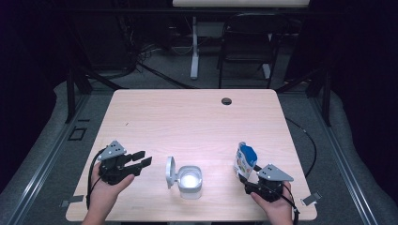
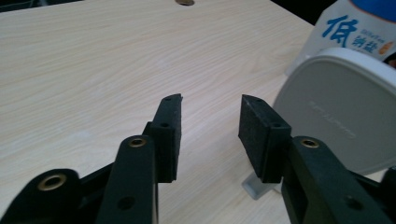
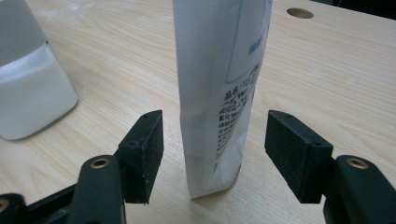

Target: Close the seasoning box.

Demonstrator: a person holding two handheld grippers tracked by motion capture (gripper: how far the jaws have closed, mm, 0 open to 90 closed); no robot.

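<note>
A white box (image 1: 190,182) with white powder inside stands near the table's front edge, its round hinged lid (image 1: 170,172) swung up on the left side. To its left my left gripper (image 1: 142,159) is open and empty, its jaws pointing right toward the lid (image 2: 341,121). At the right a white and blue pouch (image 1: 245,161) stands upright. My right gripper (image 1: 246,181) is open around the pouch's base (image 3: 219,70), with a gap on each side. The box (image 3: 28,88) also shows at the left of the right gripper view, and the pouch (image 2: 359,28) behind the lid in the left gripper view.
The light wooden table (image 1: 187,117) has a round cable hole (image 1: 226,101) near its far edge. Beyond the table stand a dark folding chair (image 1: 248,42) and a white desk leg (image 1: 194,47). A black cable (image 1: 307,140) runs off the right side.
</note>
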